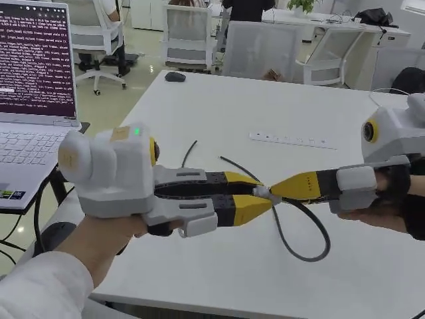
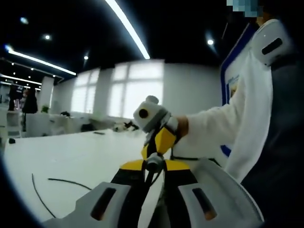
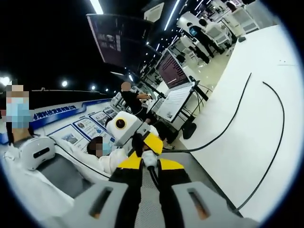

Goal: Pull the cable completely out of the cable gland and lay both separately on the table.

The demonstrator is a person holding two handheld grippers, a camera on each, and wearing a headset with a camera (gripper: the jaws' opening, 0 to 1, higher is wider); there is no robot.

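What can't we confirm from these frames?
1. Head view: whether the thin black cable runs through the small grey cable gland; yellow fingers cover the joint.
2. Head view: cable's stretch behind the left gripper.
3. Silver laptop screen text: too small.

The gland [image 1: 263, 193] sits mostly hidden between meeting jaw tips, swallowing the cable [image 1: 307, 259] end; at nine o'clock the laptop [image 1: 33, 100] is cropped, its text unreadable.

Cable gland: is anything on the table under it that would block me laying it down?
Nothing visible does. The cable gland hangs above bare white table; only a loop of the cable lies beneath, to the right. The power strip sits farther back.
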